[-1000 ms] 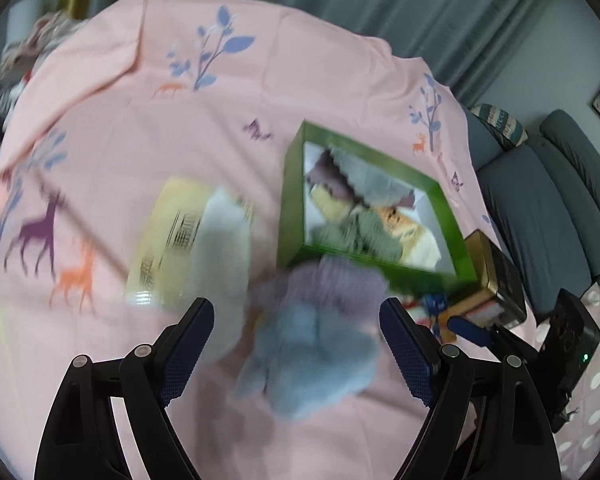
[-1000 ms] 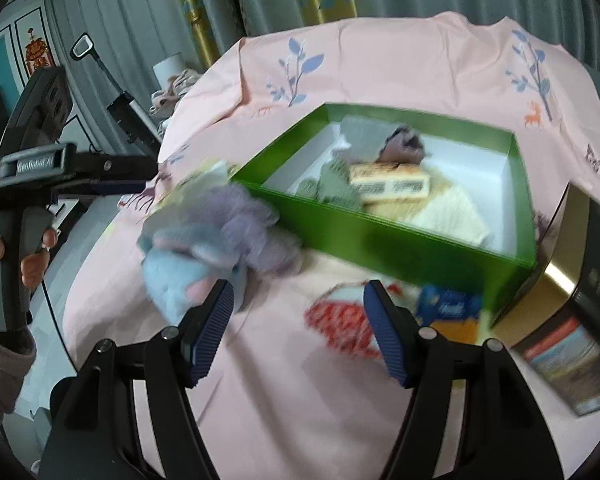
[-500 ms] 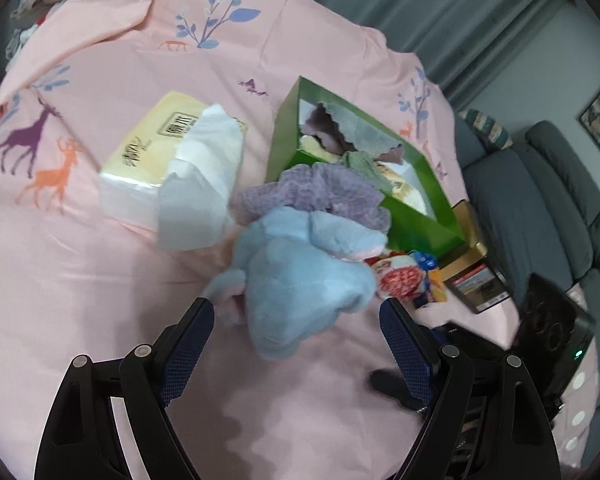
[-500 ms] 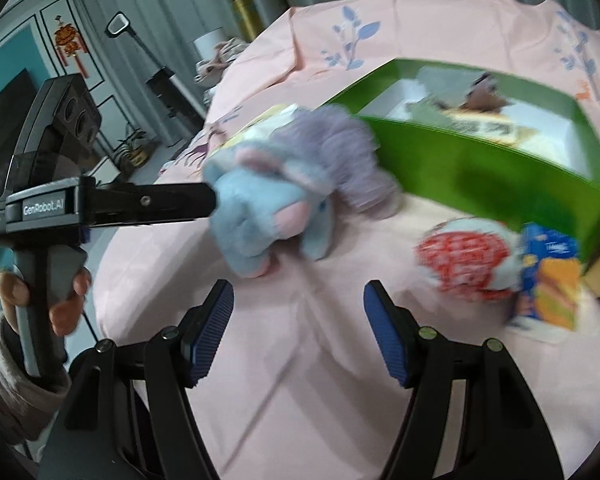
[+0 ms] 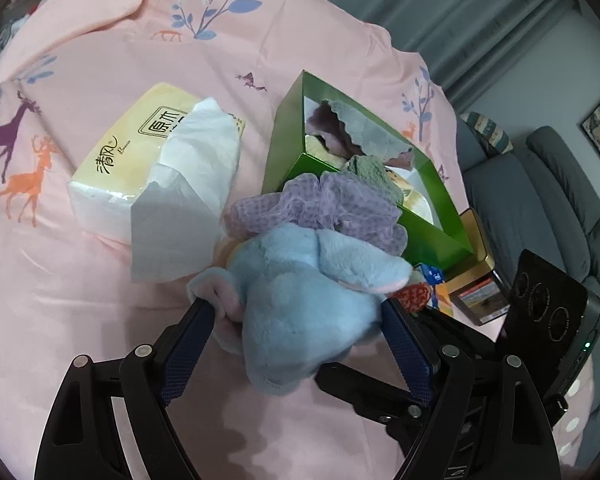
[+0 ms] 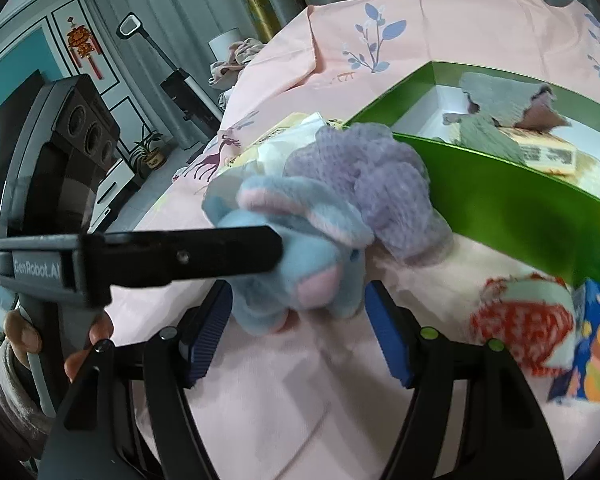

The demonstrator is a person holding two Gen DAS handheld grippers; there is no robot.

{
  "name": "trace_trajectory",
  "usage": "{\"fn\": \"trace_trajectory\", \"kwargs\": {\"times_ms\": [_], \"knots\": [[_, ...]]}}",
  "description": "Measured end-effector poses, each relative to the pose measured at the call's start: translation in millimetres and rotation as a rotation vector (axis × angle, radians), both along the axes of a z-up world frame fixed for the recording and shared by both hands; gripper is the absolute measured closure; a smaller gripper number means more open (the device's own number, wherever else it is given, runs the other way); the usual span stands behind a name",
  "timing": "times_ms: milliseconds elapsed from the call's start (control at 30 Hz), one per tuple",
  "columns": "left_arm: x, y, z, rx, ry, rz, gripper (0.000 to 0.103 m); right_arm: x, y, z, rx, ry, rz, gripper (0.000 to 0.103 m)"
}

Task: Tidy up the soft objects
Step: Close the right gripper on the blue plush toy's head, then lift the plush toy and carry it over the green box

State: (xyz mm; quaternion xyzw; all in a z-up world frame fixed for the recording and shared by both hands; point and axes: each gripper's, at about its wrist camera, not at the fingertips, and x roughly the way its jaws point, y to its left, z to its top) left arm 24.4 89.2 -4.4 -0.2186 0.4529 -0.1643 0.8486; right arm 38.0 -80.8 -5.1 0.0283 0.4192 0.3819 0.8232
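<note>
Landmark: green box [image 5: 352,216], open-topped, standing on the pink printed cloth [image 5: 100,60], already holding folded cloths.
Task item: blue plush toy [image 5: 300,304], pink at ears and feet, lying on the cloth just in front of the box's near wall.
Adjoining item: purple mesh puff [image 5: 320,208], touching the toy on its box side and leaning against the box wall.
Left gripper [image 5: 300,348]: fingers spread wide, one on each flank of the toy; whether the pads bear on the fur cannot be told.
Right gripper [image 6: 298,332]: fingers spread, bracketing the toy's lower body; no pinch is evident.
Handling judgement: light, very soft, compresses readily; fur offers fair friction; not fragile.
Recommended hold: across the bulk of the body, not an ear or foot, which would let it dangle.
Risk: the puff may drag along with the toy.
Other items: tissue pack [image 5: 152,152], on the box's far side from the snack packets [image 6: 540,328].
</note>
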Motion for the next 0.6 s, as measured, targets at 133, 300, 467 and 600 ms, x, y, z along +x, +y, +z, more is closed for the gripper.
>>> {"fn": "trace_trajectory", "kwargs": {"times_ms": [133,300,467,600], "knots": [[1.3,0.7,-1.6,-0.011,0.002,-0.004,0.019,3.1,6.8,-3.1,0.012,0.012,0.029,0.035],[2.4,0.5,-3.1,-0.030,0.009,-0.004,0.025,-1.5,15.5,-4.5,0.005,0.002,0.068,0.048],[-4.6,2.5,0.5,-0.036,0.005,0.009,0.031,-9.9,15.1,-2.2,0.002,-0.030,0.090,0.068],[-10.9,0.7,3.7,-0.023,0.001,0.007,0.031,-14.2,12.9,-0.2,0.014,-0.030,0.092,0.069]]}}
